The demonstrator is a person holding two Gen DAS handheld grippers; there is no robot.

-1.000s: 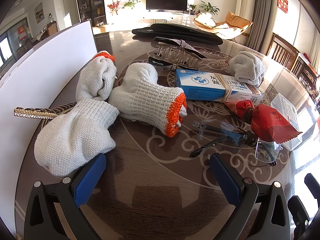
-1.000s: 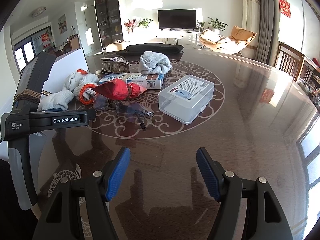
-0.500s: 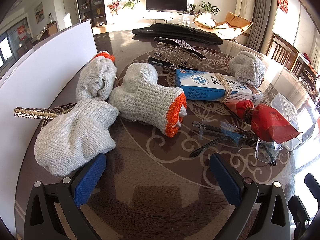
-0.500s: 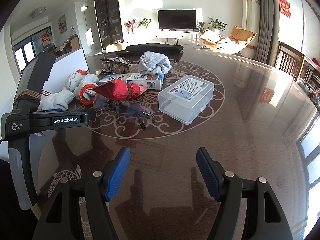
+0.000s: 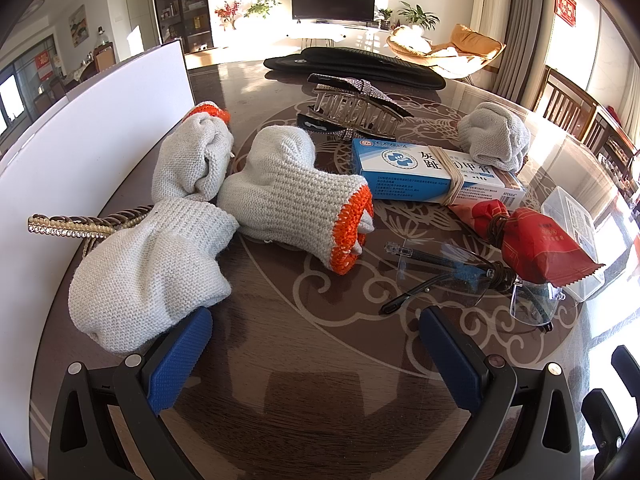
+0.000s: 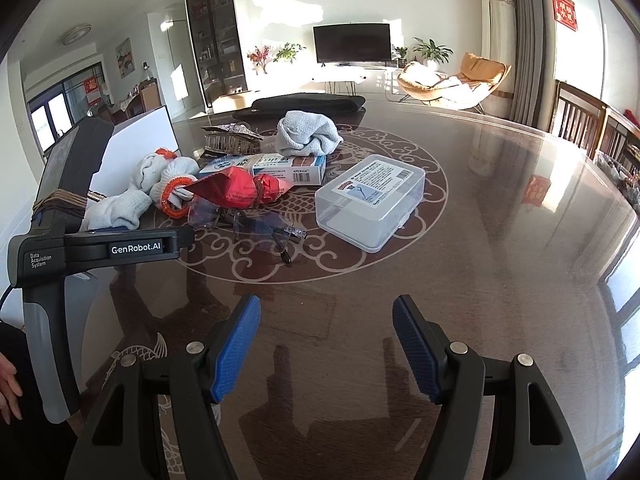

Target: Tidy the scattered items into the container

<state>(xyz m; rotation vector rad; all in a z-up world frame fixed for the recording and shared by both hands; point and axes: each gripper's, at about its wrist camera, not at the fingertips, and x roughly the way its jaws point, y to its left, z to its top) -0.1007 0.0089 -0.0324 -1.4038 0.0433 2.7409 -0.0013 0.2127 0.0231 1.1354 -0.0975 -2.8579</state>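
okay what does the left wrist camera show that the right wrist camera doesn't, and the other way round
Only the left wrist view shows the pearl hair comb against the white container, and the left hand-held gripper open, empty.

Only the right wrist view shows the whole clear plastic box and the right hand-held gripper open, empty.

Both show the orange-cuffed glove, the blue medicine box, the red packet and the glasses.

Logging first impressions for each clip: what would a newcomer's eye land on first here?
Probably the orange-cuffed knit glove in the middle of the dark patterned table, lying among other pale gloves beside the white container wall. Next, the red snack packet resting over clear glasses, with the blue medicine box behind. Both grippers, left and right, hang open and empty over bare table.
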